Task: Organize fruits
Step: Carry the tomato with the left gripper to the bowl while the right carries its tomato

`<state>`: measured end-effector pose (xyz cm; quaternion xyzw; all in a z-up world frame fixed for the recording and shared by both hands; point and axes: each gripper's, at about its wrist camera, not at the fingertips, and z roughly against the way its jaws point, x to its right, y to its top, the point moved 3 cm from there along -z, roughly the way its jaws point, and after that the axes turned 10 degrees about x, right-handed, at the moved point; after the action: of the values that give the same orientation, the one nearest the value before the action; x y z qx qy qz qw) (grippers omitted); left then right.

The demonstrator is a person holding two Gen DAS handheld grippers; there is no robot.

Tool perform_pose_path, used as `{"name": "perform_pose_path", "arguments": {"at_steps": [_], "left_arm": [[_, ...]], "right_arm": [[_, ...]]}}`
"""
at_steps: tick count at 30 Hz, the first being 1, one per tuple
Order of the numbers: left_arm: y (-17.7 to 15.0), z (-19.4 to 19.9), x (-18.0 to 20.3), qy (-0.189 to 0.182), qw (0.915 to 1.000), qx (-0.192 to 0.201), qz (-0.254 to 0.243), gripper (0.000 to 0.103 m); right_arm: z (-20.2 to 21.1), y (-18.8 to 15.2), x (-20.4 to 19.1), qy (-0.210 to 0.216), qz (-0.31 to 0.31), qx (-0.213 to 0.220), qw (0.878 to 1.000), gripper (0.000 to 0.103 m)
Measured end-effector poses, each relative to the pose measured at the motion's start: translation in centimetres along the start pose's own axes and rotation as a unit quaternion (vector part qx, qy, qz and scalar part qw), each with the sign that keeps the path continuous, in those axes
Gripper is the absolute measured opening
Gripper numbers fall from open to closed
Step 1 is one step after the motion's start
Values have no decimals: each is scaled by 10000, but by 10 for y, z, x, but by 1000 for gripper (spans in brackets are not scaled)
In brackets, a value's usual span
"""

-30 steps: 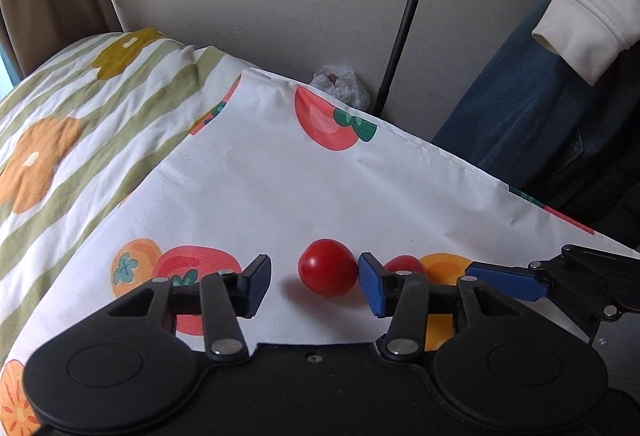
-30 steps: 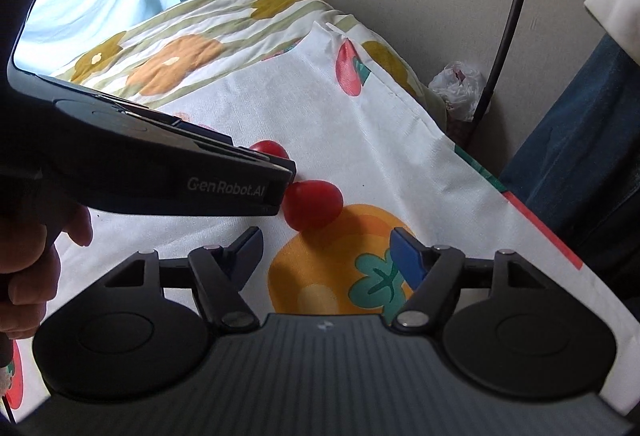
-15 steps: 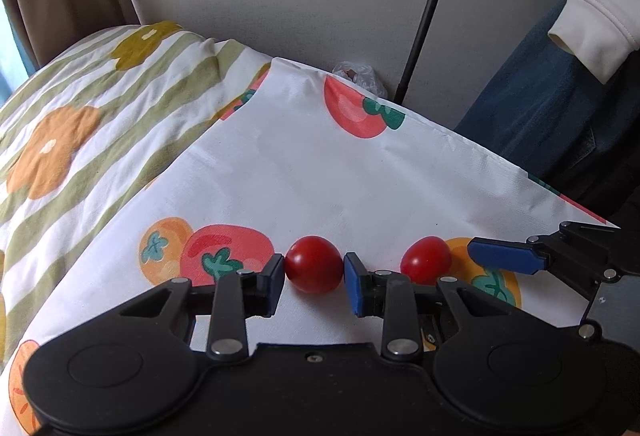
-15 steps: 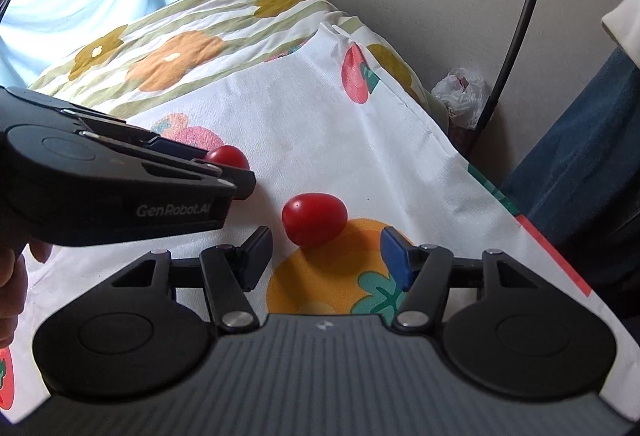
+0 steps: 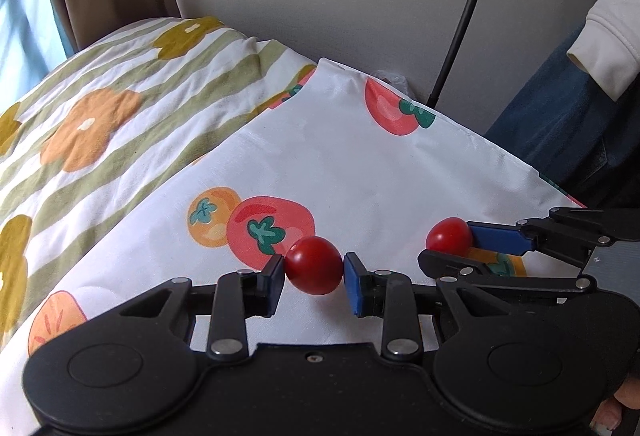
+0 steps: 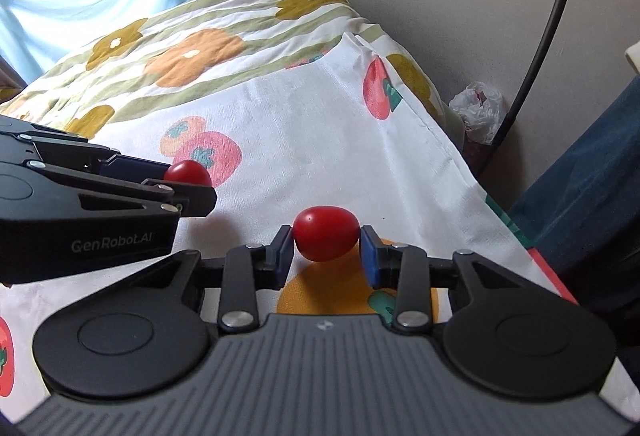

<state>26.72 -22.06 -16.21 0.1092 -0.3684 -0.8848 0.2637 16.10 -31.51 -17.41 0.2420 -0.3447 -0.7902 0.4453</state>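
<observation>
Two cherry tomatoes were under handling, both above a white cloth (image 5: 360,164) printed with tomatoes, spread over a striped floral bed cover (image 5: 120,84).

The left gripper (image 5: 314,270) had its jaws clenched on the rounder cherry tomato (image 5: 314,265), pads bearing on opposite flanks at its widest part. It sat just right of the printed pink tomato (image 5: 269,232) used here as the landmark. Whether it was lifted clear of the cloth or rested on it could not be settled.

The right gripper (image 6: 326,248) had its jaws drawn in around the oval cherry tomato (image 6: 326,238), farther right of that print and over an orange print (image 6: 332,288). The left pad appeared to touch the skin; a thin gap seemed to remain at the right pad, so a firm hold could not be confirmed.

Handling judgement: these fruits are light, with smooth, slippery skin over soft flesh that would split under excess pressure. The widest part across the short axis is the proper place to hold; the oval one, taken along its length as here, may squirt out endwise.

Hidden or unclear:
- No bowl, tray or other destination appeared in either view.
- The undersides of both tomatoes and their contact with the cloth were concealed.
- The near cloth lay behind the gripper bodies.
- A crumpled bag (image 6: 478,112) by the wall was indistinct.
</observation>
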Motion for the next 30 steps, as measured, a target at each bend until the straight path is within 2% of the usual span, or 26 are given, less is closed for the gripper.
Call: {"name": "perform_pose_path", "arguments": {"at_steps": [9, 16, 24, 26, 30], "left_arm": [[-7, 49, 2, 548, 9968, 241, 525, 35], [-13, 97, 18, 1128, 9881, 501, 920, 35], [-29, 156, 35, 1870, 9691, 772, 1411, 35], [-34, 171, 36, 2042, 9625, 844, 1576, 35], [-49, 202, 35, 2493, 9440, 980, 1926, 35]], "right_arm": [[31, 15, -4, 305, 260, 204, 9990, 50], [67, 24, -10, 655, 555, 386, 9956, 50], [108, 31, -24, 1263, 1014, 557, 9852, 50], [117, 33, -32, 1454, 1198, 600, 9803, 50], [134, 35, -53, 1906, 1513, 650, 9678, 50]]}}
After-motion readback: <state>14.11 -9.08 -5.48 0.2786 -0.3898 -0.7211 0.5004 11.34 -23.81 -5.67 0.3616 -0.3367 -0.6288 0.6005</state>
